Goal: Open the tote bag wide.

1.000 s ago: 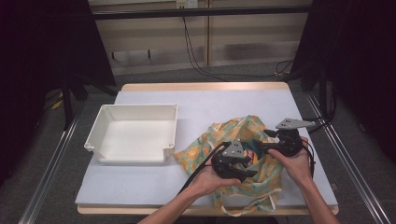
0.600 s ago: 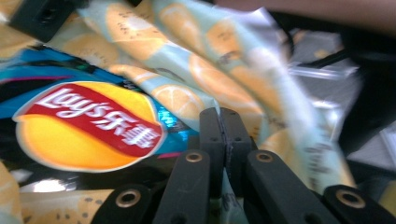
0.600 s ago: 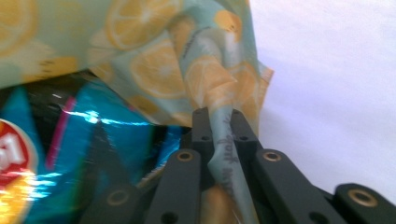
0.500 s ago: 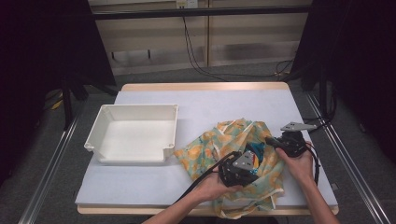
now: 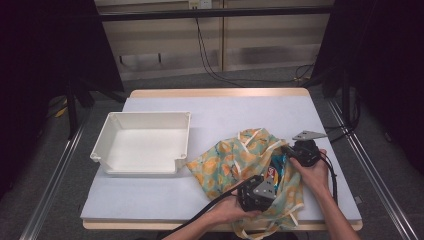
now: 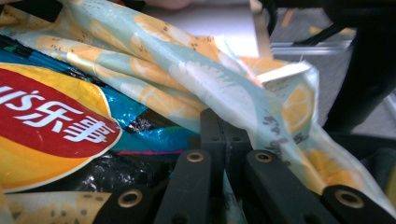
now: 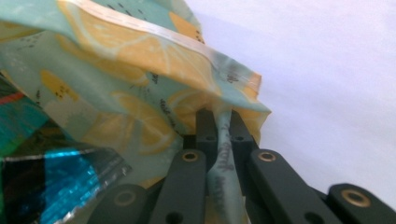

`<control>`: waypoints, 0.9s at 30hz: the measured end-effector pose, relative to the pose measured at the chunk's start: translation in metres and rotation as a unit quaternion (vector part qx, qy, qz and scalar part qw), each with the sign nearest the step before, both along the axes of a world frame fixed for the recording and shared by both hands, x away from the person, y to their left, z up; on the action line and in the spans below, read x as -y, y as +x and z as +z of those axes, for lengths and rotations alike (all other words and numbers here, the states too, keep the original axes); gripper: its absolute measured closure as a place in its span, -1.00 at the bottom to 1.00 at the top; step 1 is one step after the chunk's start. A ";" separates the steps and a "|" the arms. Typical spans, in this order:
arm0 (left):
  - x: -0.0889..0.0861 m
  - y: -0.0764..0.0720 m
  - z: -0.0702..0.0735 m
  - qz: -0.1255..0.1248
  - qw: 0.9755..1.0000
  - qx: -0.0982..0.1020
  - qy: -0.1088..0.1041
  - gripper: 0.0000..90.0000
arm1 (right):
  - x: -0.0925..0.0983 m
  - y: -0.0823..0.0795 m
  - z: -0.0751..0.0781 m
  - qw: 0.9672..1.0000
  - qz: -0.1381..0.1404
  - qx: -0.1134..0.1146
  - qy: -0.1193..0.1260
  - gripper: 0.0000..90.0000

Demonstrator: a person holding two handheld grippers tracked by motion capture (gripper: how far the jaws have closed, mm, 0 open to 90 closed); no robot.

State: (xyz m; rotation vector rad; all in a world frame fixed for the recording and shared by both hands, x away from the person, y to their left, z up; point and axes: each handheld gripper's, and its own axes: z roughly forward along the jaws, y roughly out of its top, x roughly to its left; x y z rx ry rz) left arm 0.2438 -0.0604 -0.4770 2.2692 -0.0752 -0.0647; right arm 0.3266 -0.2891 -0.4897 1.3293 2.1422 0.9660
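Currently:
Left gripper (image 5: 256,192): fingers pinching fabric bag (image 5: 235,162) edge.
Right gripper (image 5: 289,150): fingers pinching bag edge.
Snack packet (image 5: 274,171): inside bag.

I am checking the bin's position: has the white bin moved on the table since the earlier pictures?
No. The white bin sits at the same spot near the table's left edge, as before.

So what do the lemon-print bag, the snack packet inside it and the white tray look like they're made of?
Lemon-print bag: thin woven cloth, matt; it folds softly, shows stitched hems, and pinches flat between the jaws.
Snack packet: glossy plastic or foil film, probably; crinkled, with bright reflections on the blue edge.
White tray: seemingly rigid moulded plastic, smooth and slightly satin, with a rolled rim and even walls.
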 end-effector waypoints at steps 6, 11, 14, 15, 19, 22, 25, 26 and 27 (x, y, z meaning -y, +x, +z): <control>-0.002 0.012 0.000 0.015 1.000 0.006 0.008 1.00 | -0.013 0.012 0.000 1.000 0.019 0.001 0.012 0.98; -0.006 0.036 0.001 0.059 0.998 0.004 0.009 1.00 | -0.028 0.033 0.000 0.999 0.017 0.010 0.036 0.97; -0.010 0.040 0.001 0.061 0.998 -0.019 -0.005 0.98 | -0.035 0.038 0.000 0.999 0.019 0.006 0.030 0.67; -0.011 0.040 0.002 0.058 0.998 -0.019 -0.008 0.96 | -0.035 0.036 0.003 0.999 0.018 0.007 0.029 0.62; -0.019 0.039 0.011 0.063 0.997 -0.035 -0.036 0.82 | -0.024 0.023 0.019 0.999 0.018 0.015 0.026 0.26; -0.025 0.039 0.019 0.068 0.996 -0.038 -0.048 0.72 | -0.009 0.008 0.039 0.997 0.017 0.036 0.063 -0.02; -0.028 0.036 0.027 0.073 0.995 -0.033 -0.053 0.58 | -0.004 -0.008 0.056 0.995 0.028 0.046 0.086 -0.14; -0.029 0.035 0.029 0.068 0.996 -0.029 -0.052 0.57 | -0.005 -0.015 0.061 0.994 0.034 0.042 0.091 -0.17; -0.030 0.034 0.030 0.071 0.995 -0.031 -0.057 0.56 | -0.007 -0.021 0.065 0.994 0.039 0.043 0.097 -0.16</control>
